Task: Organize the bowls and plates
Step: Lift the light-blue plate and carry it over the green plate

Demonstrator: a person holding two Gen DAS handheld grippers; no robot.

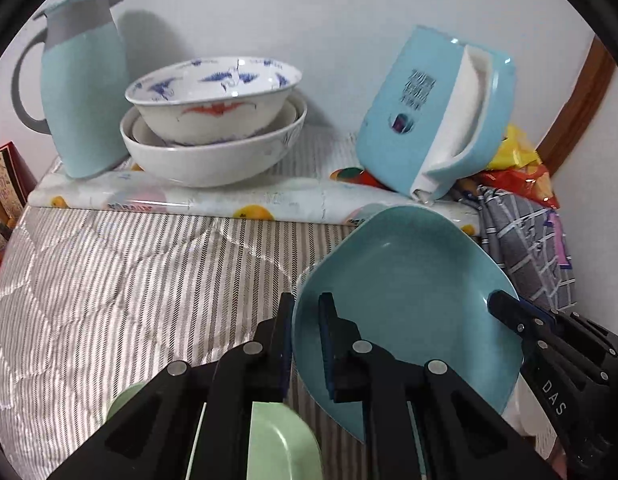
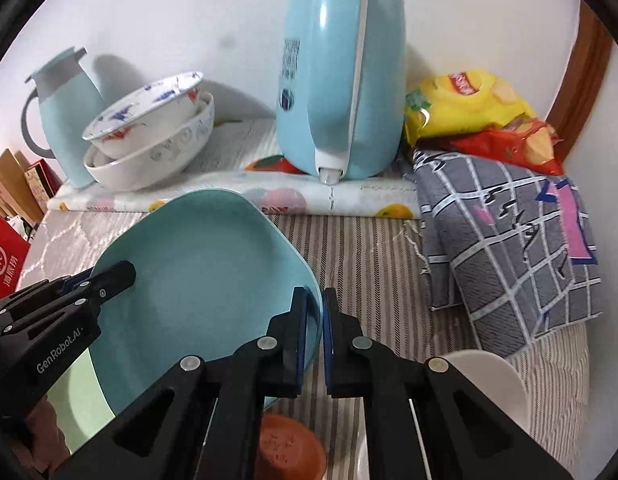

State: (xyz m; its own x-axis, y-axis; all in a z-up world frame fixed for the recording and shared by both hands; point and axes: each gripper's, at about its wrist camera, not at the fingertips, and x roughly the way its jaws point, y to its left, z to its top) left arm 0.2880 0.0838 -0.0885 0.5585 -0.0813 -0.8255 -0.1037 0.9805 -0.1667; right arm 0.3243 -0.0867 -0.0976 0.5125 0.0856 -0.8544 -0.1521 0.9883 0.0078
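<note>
A light-blue square plate (image 1: 409, 280) (image 2: 197, 264) hangs tilted above the striped bed cover, held from two sides. My left gripper (image 1: 307, 308) is shut on its left rim, one finger above and one below the edge. My right gripper (image 2: 314, 300) is shut on the opposite rim. Each gripper also shows in the other's view: the right gripper (image 1: 499, 306) at the plate's right edge, the left gripper (image 2: 123, 272) at its left edge. A pale-green plate (image 1: 277, 440) (image 2: 81, 384) lies below. White bowls with blue and red patterns (image 1: 213, 120) (image 2: 149, 132) stand stacked at the back.
A light-blue kettle (image 1: 433, 112) (image 2: 341, 80) and a light-blue thermos jug (image 1: 81, 92) (image 2: 65, 116) flank the stacked bowls against the wall. Snack bags (image 2: 469, 100) and a checked cloth (image 2: 509, 240) lie right. A brown bowl (image 2: 289, 452) and a white dish (image 2: 485, 384) sit below.
</note>
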